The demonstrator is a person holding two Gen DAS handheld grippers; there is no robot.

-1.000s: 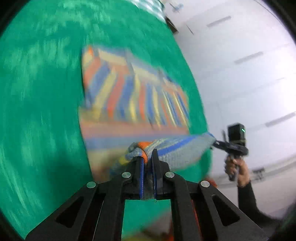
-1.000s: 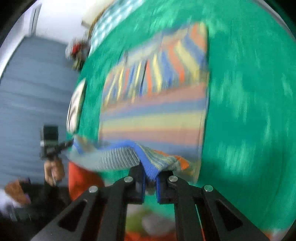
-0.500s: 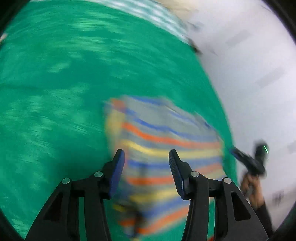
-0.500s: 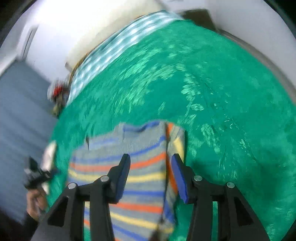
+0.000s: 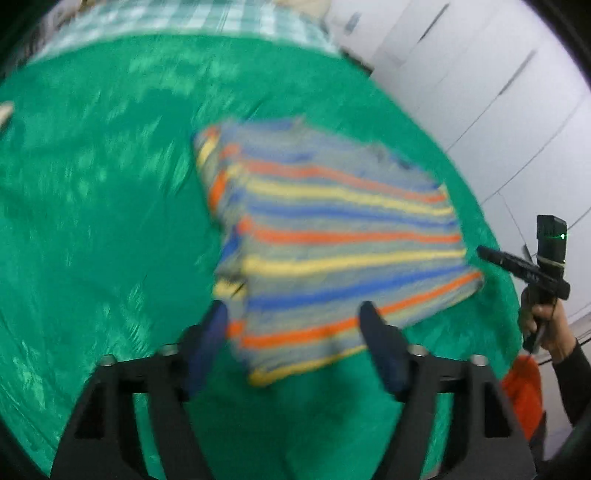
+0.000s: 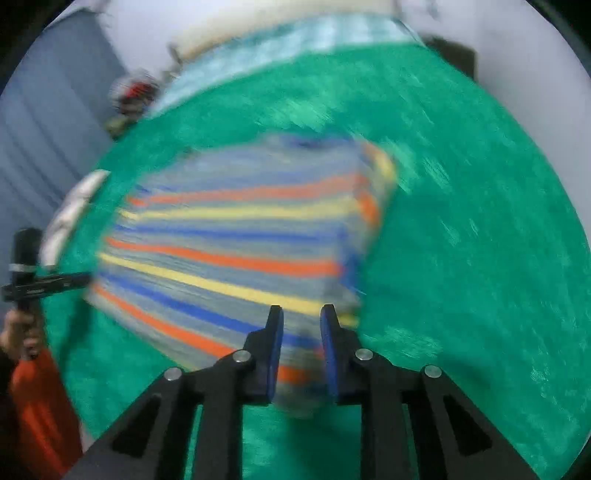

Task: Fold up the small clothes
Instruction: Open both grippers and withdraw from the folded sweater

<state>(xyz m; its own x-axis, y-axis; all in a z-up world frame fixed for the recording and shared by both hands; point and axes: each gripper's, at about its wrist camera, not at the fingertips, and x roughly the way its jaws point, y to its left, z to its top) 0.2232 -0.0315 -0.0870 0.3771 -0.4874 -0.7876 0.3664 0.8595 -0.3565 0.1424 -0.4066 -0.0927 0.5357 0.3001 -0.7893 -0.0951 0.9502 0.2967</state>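
A small sweater (image 5: 332, 240) striped grey, blue, orange and yellow lies folded on the green blanket (image 5: 92, 240). My left gripper (image 5: 295, 317) hovers over the sweater's near left corner, its jaws wide apart and still opening, with nothing pinched. In the right wrist view the same sweater (image 6: 240, 240) spreads to the left. My right gripper (image 6: 302, 317) hangs over its near right corner, jaws narrowing but still apart, the pads not pressing the cloth. Each gripper shows in the other's view: the right gripper (image 5: 524, 269) and the left gripper (image 6: 44, 284), both held in a hand.
A checked sheet (image 5: 184, 22) covers the bed's far end. White panelled walls (image 5: 480, 92) stand to the right, a grey wall (image 6: 44, 129) to the left. A white object (image 6: 74, 206) lies at the blanket's left edge, and an orange thing (image 5: 524, 387) sits beside the bed.
Both grippers let go of the sweater's edge they held up a second ago and drew back. The sweater now lies folded flat. The left jaws spread wider; the right jaws narrowed again.
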